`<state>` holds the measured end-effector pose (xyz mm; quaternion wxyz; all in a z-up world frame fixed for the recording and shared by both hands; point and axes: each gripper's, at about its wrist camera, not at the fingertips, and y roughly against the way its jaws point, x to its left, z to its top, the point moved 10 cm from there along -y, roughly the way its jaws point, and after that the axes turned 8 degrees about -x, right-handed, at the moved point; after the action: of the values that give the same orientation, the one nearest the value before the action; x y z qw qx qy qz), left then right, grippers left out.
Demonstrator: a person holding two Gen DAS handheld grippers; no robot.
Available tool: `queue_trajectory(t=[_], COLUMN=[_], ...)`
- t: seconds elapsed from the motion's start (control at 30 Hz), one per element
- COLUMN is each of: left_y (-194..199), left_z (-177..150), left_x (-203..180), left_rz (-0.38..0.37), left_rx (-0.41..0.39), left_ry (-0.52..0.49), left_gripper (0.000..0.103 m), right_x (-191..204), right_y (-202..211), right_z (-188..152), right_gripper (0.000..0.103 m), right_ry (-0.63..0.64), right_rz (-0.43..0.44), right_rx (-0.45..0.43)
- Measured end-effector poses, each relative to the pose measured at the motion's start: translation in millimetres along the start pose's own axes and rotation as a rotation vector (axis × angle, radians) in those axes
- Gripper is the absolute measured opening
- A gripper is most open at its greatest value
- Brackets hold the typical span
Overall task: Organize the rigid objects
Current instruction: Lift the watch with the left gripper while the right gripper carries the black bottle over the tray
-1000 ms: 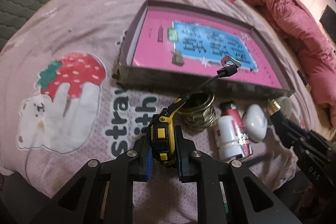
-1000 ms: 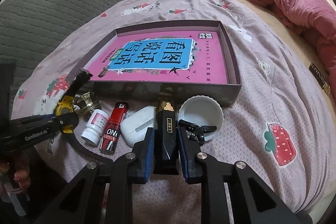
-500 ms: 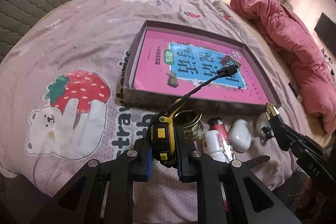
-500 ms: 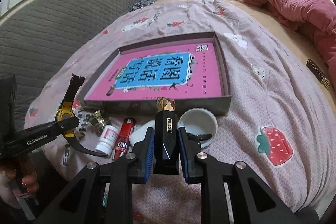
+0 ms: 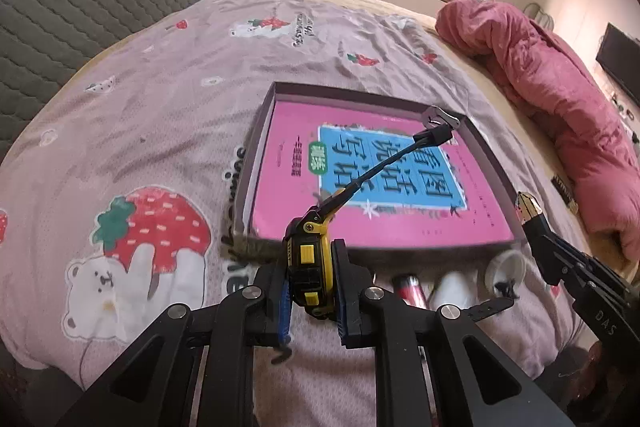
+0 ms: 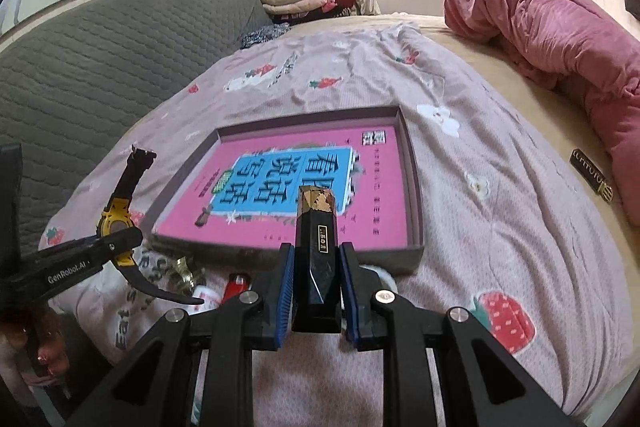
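Observation:
My left gripper (image 5: 310, 291) is shut on a yellow and black wristwatch (image 5: 310, 267), held above the bed in front of the box; its strap sticks up toward the box. It also shows in the right wrist view (image 6: 116, 227). My right gripper (image 6: 316, 287) is shut on a black faceted bottle with a gold cap (image 6: 316, 243), also seen at the right of the left wrist view (image 5: 528, 211). A shallow grey box (image 6: 416, 187) with a pink and blue book (image 6: 304, 187) inside lies on the bed ahead of both grippers.
Below the box's near wall lie a red lighter (image 5: 406, 285), a white case (image 5: 450, 287), a white cup (image 5: 506, 265), a small white bottle (image 6: 206, 295) and a brass piece (image 6: 182, 267). A pink quilt (image 6: 560, 27) lies at the right, a grey headboard (image 6: 100, 47) at the left.
Both grippers have risen from the bed with the watch and the bottle in them. The loose items now lie lower and smaller in both views.

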<state>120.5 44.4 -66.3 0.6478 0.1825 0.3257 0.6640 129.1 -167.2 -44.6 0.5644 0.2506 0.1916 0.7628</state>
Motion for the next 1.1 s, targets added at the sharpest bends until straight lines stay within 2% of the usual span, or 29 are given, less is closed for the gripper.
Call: queue_trajectory(t=[0.3,0.53,1.1], left_y=[-21.8,-46.4,-89.1], left_z=[27.1,40.2,14.2], left_x=[16.8,17.1,14.2], left_rz=[0.044,0.071,0.106], left_rx=[-0.008,0.006,0.121], left_ry=[0.054,0.054,-0.002], left_gripper=[0.017,0.017,0.017], right_x=[-7.3,-13.1,-22.8], right_y=[-10.3,-22.3,-40.6], right_z=[18.1,17.6,16.5], right_gripper=[0.022,0.022,0.023], right_ry=[-0.008,-0.003,0.005], right_rz=[-0.027,-0.049,-0.081], right_rx=[-0.028,-0.011,0.001])
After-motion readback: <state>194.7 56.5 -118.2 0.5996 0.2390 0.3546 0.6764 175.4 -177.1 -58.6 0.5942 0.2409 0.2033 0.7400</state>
